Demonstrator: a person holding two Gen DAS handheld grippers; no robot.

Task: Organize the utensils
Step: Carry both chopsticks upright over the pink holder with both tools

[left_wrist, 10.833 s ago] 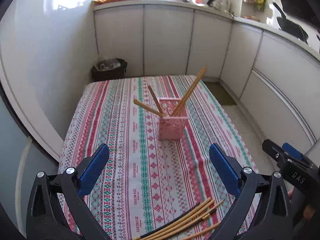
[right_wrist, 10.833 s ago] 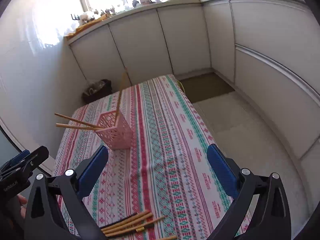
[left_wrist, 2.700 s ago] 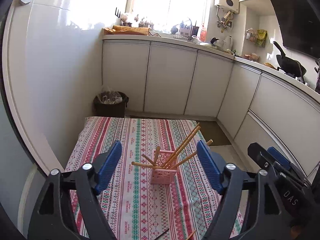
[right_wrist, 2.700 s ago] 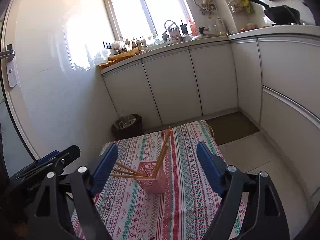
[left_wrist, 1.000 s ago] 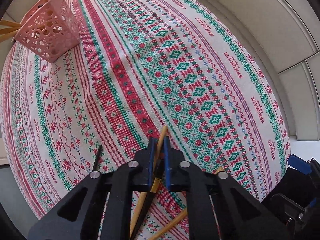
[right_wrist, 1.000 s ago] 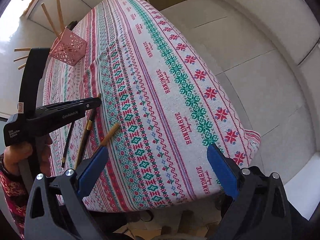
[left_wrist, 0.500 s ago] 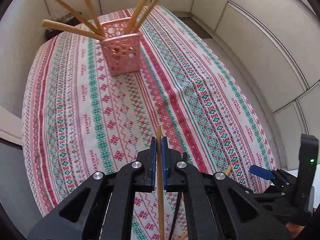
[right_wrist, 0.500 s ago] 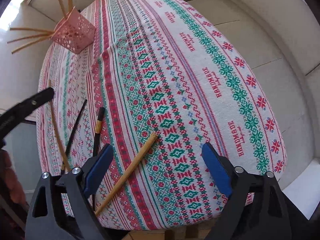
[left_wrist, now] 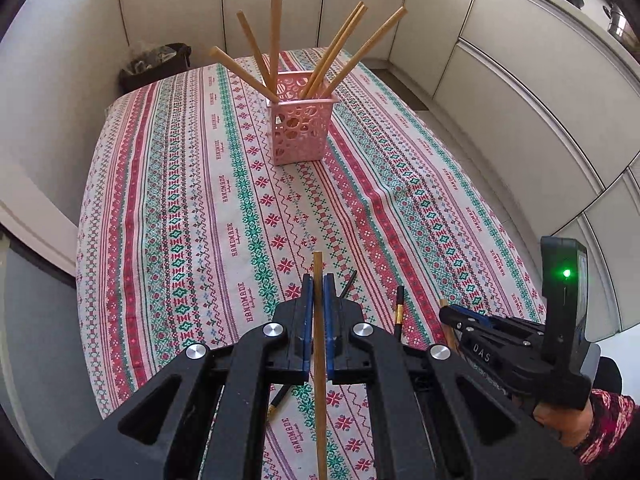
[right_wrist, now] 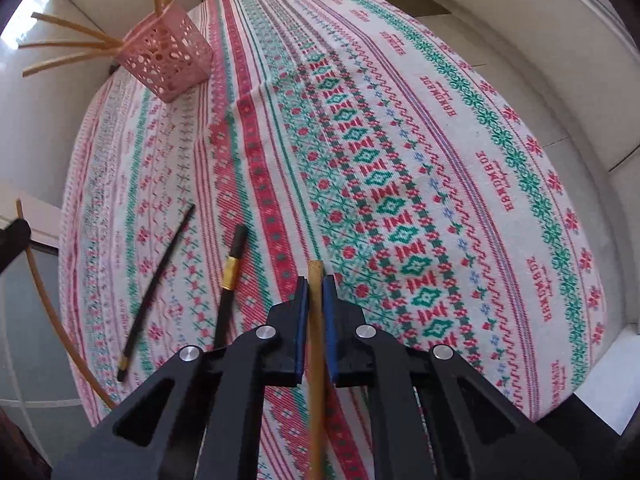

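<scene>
Now: six wooden chopsticks (left_wrist: 273,42) in pink holder (left_wrist: 301,128); two black chopsticks (right_wrist: 230,280) on tablecloth (right_wrist: 400,140); each tool (left_wrist: 318,280) (right_wrist: 315,282) pinching one wooden chopstick.

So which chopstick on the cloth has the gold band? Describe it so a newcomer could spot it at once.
Start from the striped tablecloth and go to its near end, away from the pink basket. Two dark sticks lie there, left of the right claw. It is the thicker black chopstick, nearer that claw, with a gold band; the thin black stick beside it is plain there.

wooden chopsticks (left_wrist: 338,50): splayed in pink basket (left_wrist: 300,132) | black chopsticks (right_wrist: 158,276): flat on cloth
</scene>
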